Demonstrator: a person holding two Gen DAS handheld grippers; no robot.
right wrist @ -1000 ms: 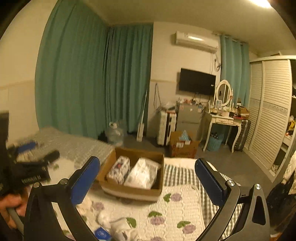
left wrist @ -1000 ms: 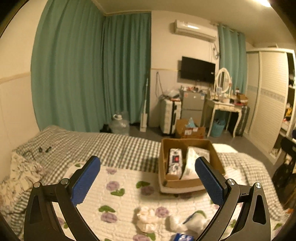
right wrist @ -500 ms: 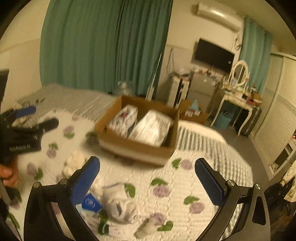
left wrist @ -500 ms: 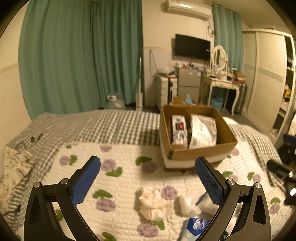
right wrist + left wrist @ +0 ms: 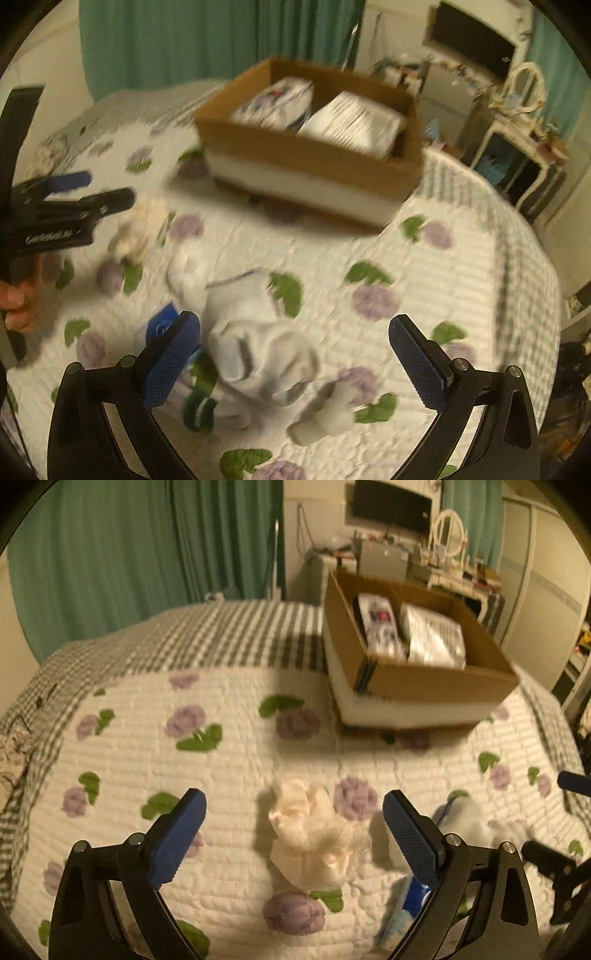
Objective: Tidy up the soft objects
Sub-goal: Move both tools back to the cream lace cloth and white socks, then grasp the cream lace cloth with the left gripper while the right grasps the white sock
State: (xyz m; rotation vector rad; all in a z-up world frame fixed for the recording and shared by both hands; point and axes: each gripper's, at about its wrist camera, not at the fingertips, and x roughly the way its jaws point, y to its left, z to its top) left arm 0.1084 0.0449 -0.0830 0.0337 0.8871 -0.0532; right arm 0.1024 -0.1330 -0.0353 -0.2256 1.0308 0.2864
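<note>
A crumpled cream cloth (image 5: 308,832) lies on the floral quilt between the wide-apart fingers of my left gripper (image 5: 293,814), whose jaws are closing without touching it. My right gripper (image 5: 295,339) is open over a heap of white socks (image 5: 255,343) with a blue packet (image 5: 160,323) by its left finger. The cream cloth (image 5: 138,229) and the left gripper (image 5: 79,195) also show at the left of the right wrist view. A cardboard box (image 5: 413,681) holding two wrapped packs (image 5: 434,638) stands further back on the bed.
The quilt (image 5: 221,760) covers a checked bedspread (image 5: 207,642). Green curtains (image 5: 129,546) hang behind the bed. A dressing table (image 5: 517,122) and wardrobe stand at the right. A person's hand (image 5: 18,299) grips the left tool.
Both grippers have sunk and tipped down toward the quilt. The cream cloth now sits between the left fingers and the socks between the right ones. The left fingers stand slightly closer together.
</note>
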